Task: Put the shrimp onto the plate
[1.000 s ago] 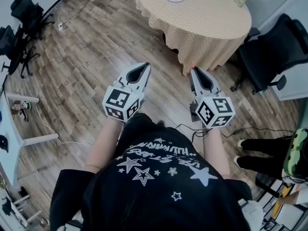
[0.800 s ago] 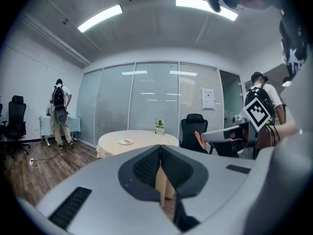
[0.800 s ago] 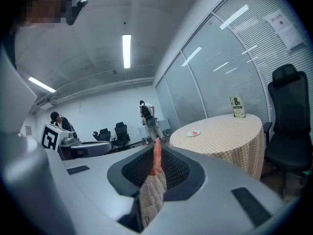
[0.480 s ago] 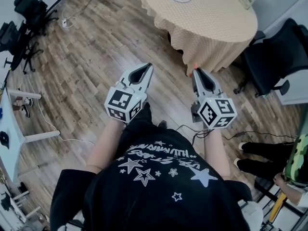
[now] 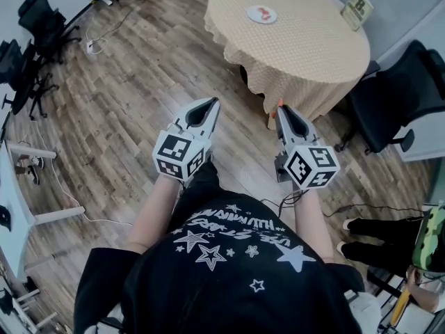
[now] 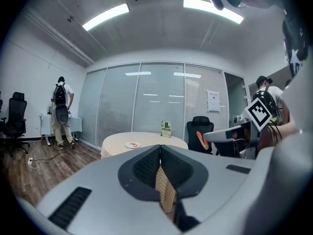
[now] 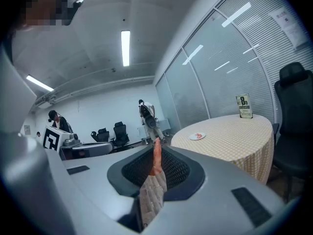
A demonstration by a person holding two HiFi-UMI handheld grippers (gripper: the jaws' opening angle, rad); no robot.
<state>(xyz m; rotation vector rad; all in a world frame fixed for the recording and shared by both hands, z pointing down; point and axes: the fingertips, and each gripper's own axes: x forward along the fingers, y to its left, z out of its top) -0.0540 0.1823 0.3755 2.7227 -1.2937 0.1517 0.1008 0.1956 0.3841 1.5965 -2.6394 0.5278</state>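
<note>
A white plate (image 5: 262, 14) with a small red piece on it lies on the round table with a beige cloth (image 5: 306, 54), some way ahead of both grippers. My right gripper (image 5: 281, 108) is shut on an orange-pink shrimp (image 5: 279, 103) that sticks out past its tips. In the right gripper view the shrimp (image 7: 156, 153) stands upright between the jaws, with the plate (image 7: 197, 136) far off on the table. My left gripper (image 5: 211, 103) is shut with nothing in it; its view shows the plate (image 6: 132, 145) and the shrimp (image 6: 201, 139) held by the other gripper.
A sign card (image 5: 359, 9) stands at the table's far right edge. A black office chair (image 5: 400, 92) is beside the table at right, and more chairs (image 5: 35, 26) stand at far left. Someone's legs (image 5: 375, 232) show at right. A person with a backpack (image 6: 61, 111) stands far off.
The table has slid lower and fuller into the head view. Both grippers keep the same pose side by side, the right one still holding the shrimp.
</note>
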